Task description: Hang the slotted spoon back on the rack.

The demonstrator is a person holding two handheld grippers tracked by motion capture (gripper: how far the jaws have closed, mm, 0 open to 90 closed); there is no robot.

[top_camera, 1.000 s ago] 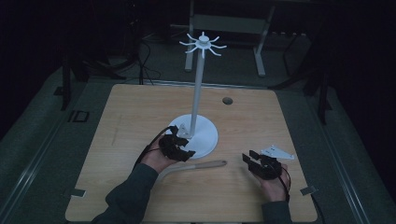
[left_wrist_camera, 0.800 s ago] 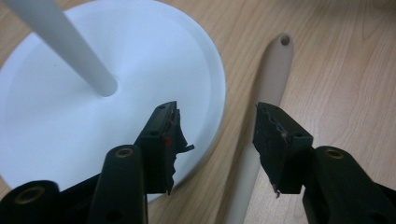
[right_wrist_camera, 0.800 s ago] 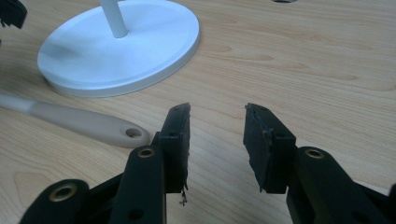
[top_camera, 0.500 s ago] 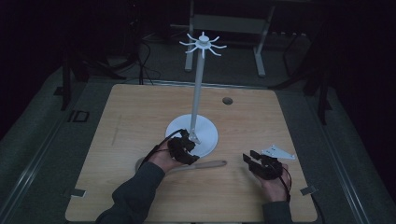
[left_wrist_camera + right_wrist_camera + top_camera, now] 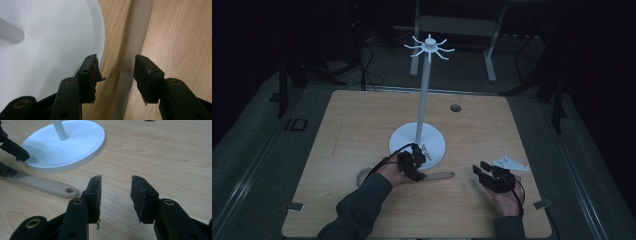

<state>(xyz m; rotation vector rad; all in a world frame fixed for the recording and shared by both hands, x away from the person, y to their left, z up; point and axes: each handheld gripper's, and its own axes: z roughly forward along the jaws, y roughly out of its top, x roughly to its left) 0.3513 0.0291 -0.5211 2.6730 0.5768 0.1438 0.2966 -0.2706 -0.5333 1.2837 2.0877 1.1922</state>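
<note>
A white stand [image 5: 417,142] with a round base, a thin pole and hooks on top stands mid-table. A beige utensil [image 5: 439,176] lies flat just in front of the base, its holed handle end [image 5: 51,187] pointing right. My left gripper [image 5: 418,166] hovers low over that handle at the base's front rim. Its jaws have just been closing, and they straddle the handle [image 5: 128,50] without pressing it. One jaw hangs over the base [image 5: 50,42]. My right gripper [image 5: 488,175] rests open near the front right with nothing between its fingers.
A dark round hole [image 5: 455,107] sits in the wooden table [image 5: 362,120] behind the stand. Metal frame legs [image 5: 489,55] stand beyond the far edge. The left gripper [image 5: 13,162] shows at the far left of the right gripper view.
My left gripper has moved right and down along the base's front rim to the utensil handle, and its jaws have narrowed. The right gripper has stayed put.
</note>
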